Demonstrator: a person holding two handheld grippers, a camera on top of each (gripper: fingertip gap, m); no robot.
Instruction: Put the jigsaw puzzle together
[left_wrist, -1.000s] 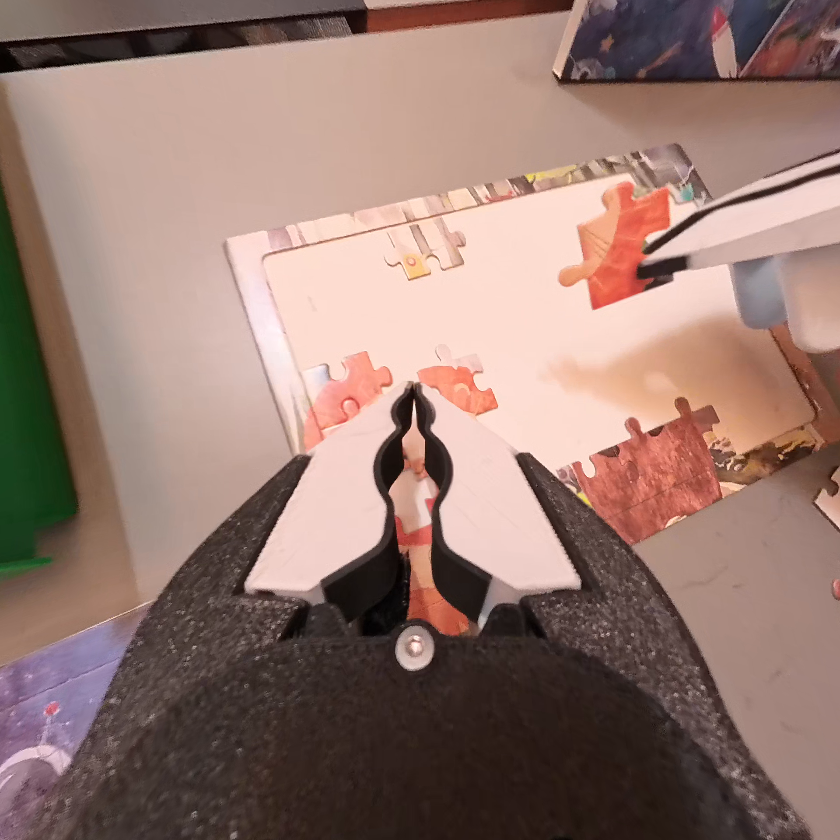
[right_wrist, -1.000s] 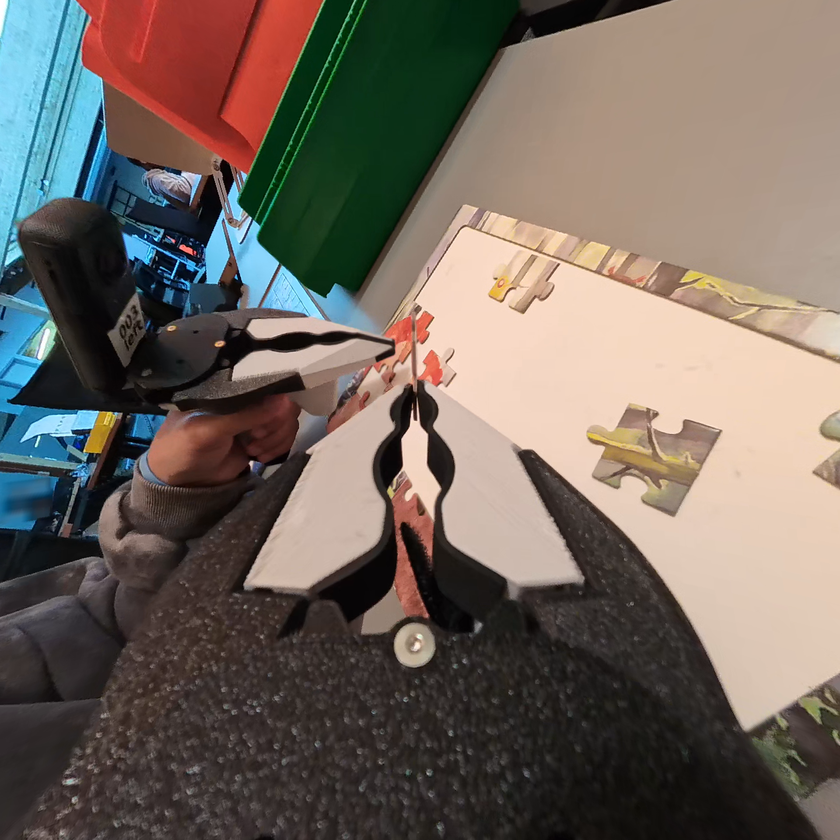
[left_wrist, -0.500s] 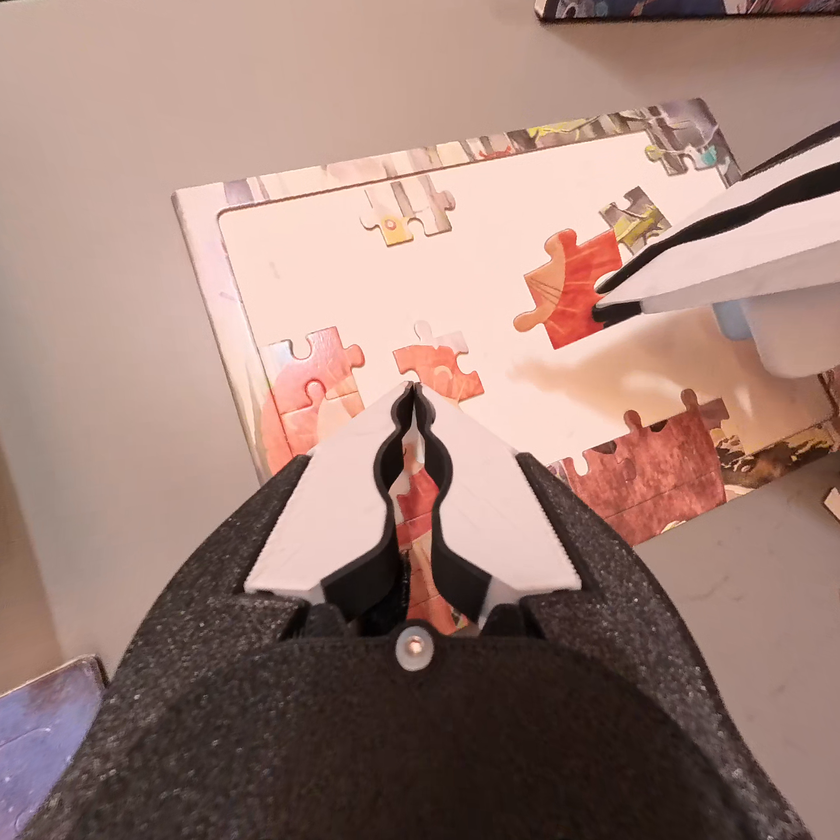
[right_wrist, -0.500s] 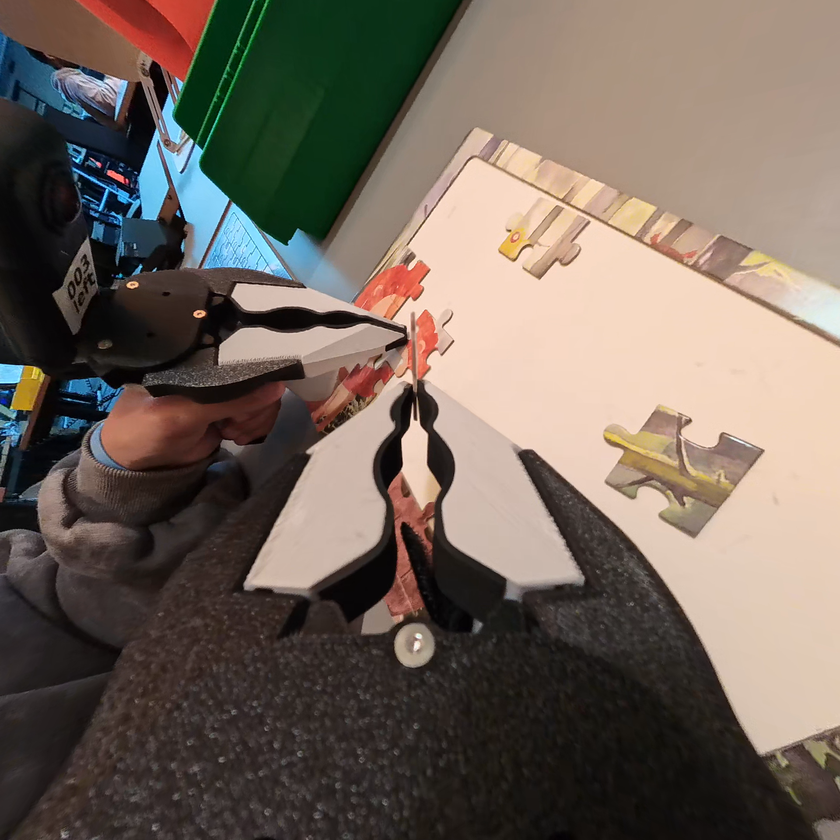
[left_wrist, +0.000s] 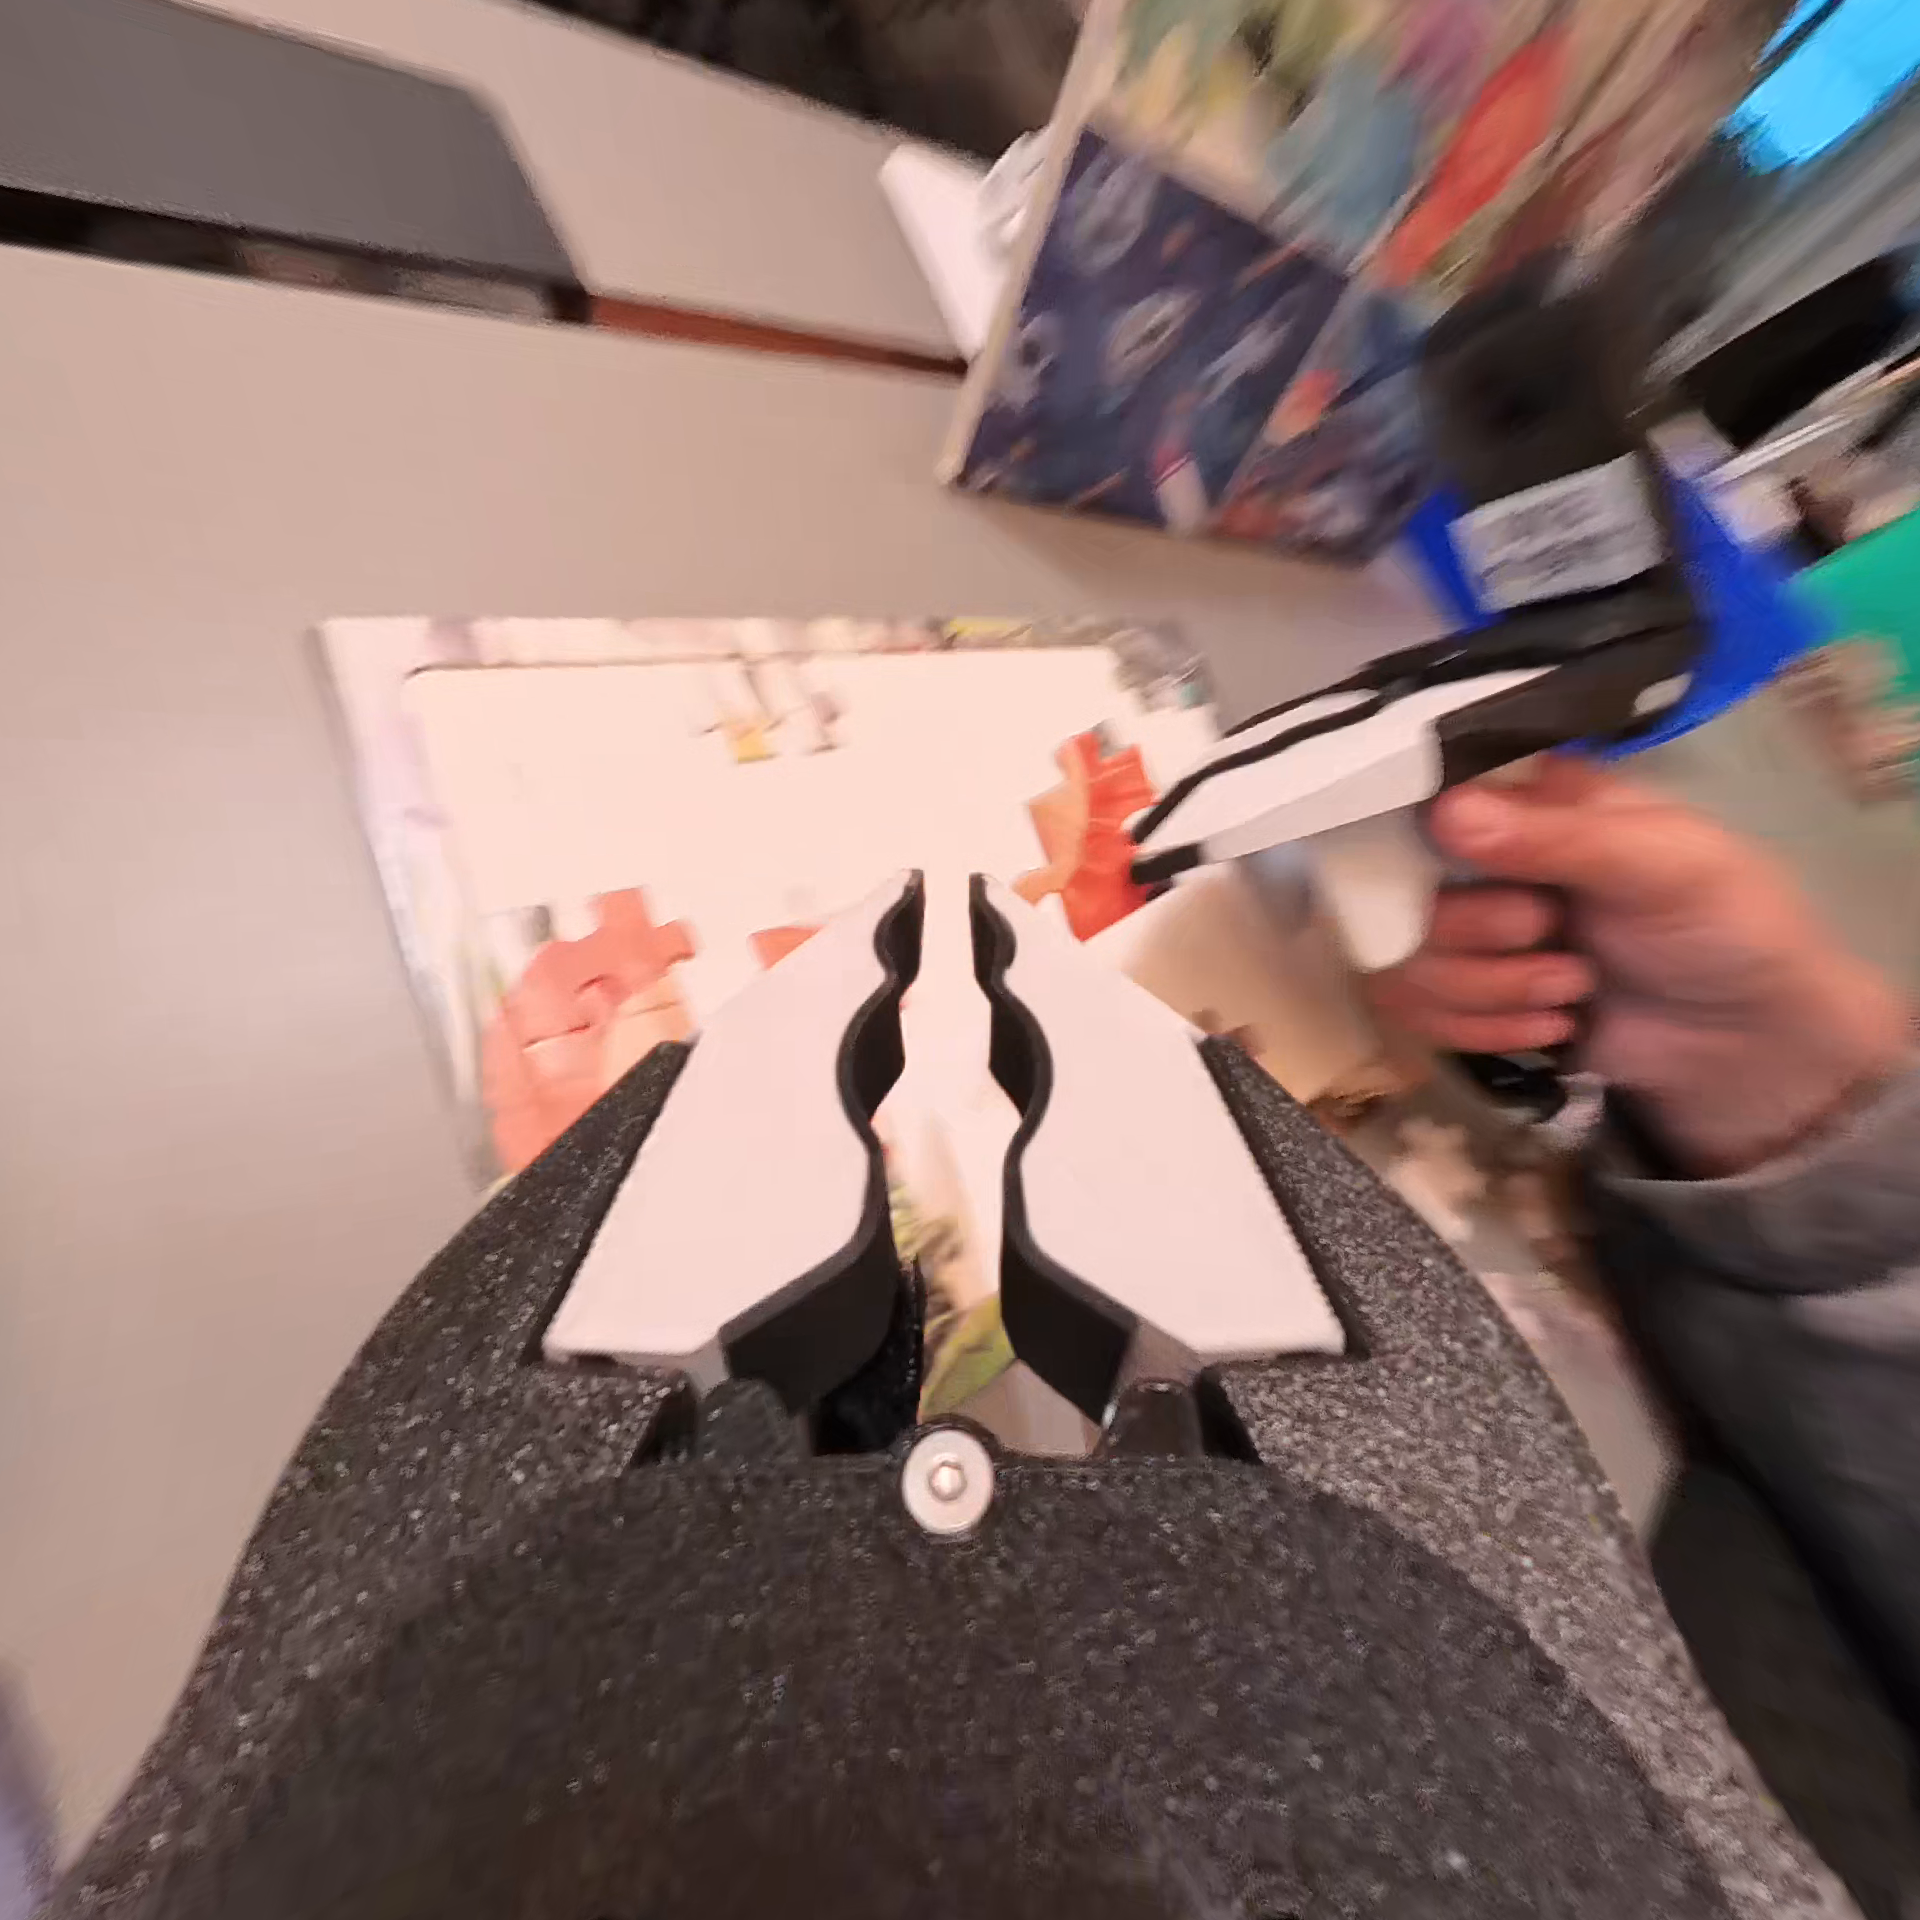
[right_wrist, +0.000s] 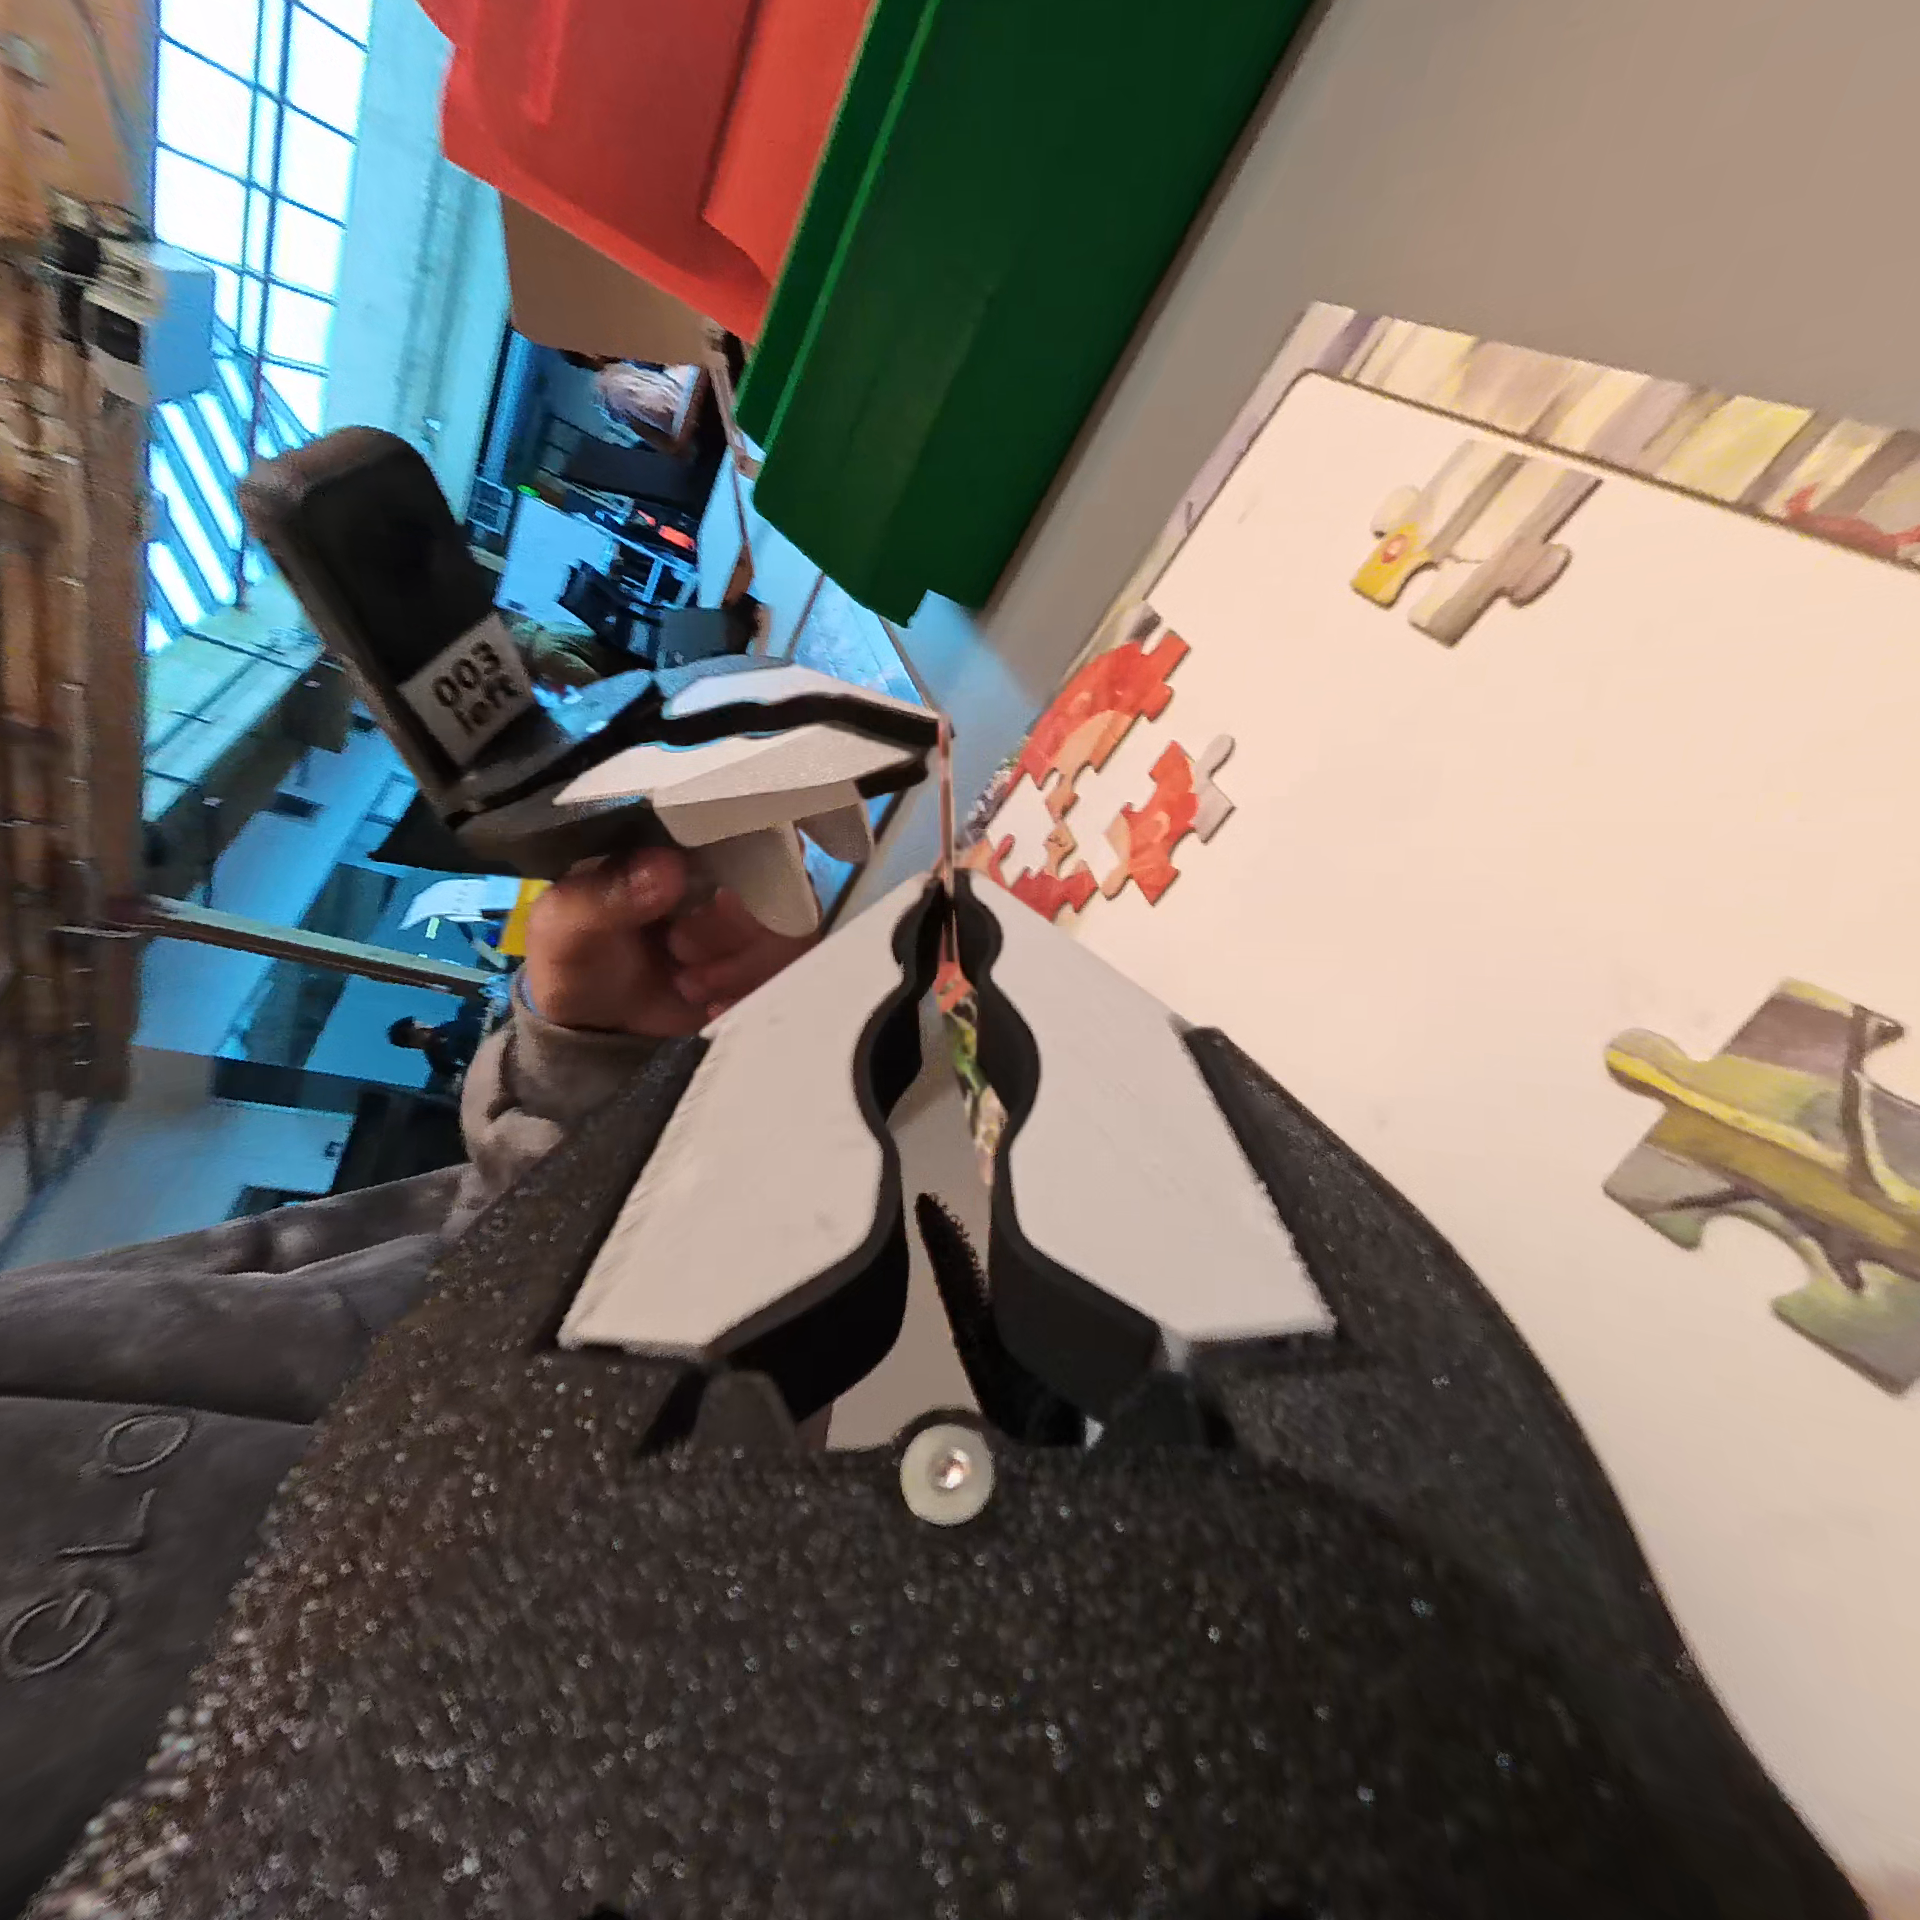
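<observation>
I am holding the orange puzzle piece (left_wrist: 1091, 831) by one edge in the right gripper (left_wrist: 1148, 854), above the white puzzle tray (left_wrist: 582, 790) and toward its right side. The right wrist view is showing this piece edge-on, as a thin strip pinched between my closed fingertips. The piece is looking like flat cardboard — light, fairly stiff in plane, and likely to bend or crease at the tabs if squeezed hard. I am judging the plain edge to be the correct hold, since that is leaving the tabs and blanks free for mating. A thin pinch like this is also letting the piece pivot, so I am keeping the descent slow and level.

The left gripper (left_wrist: 945, 894) is hanging over the near side of the tray with a narrow gap between its jaws, and nothing is showing between them. The left wrist view is blurred, so fine detail is uncertain.

On the tray, a cluster of orange pieces (right_wrist: 1101, 790) is lying at the left near corner — the probable target area, by colour. A grey and yellow piece (right_wrist: 1470, 545) is lying near the far rim, and a green and yellow piece (right_wrist: 1787, 1164) is lying loose, well apart from both. Green bins (right_wrist: 997, 291) are standing beyond the left end of the tray.
</observation>
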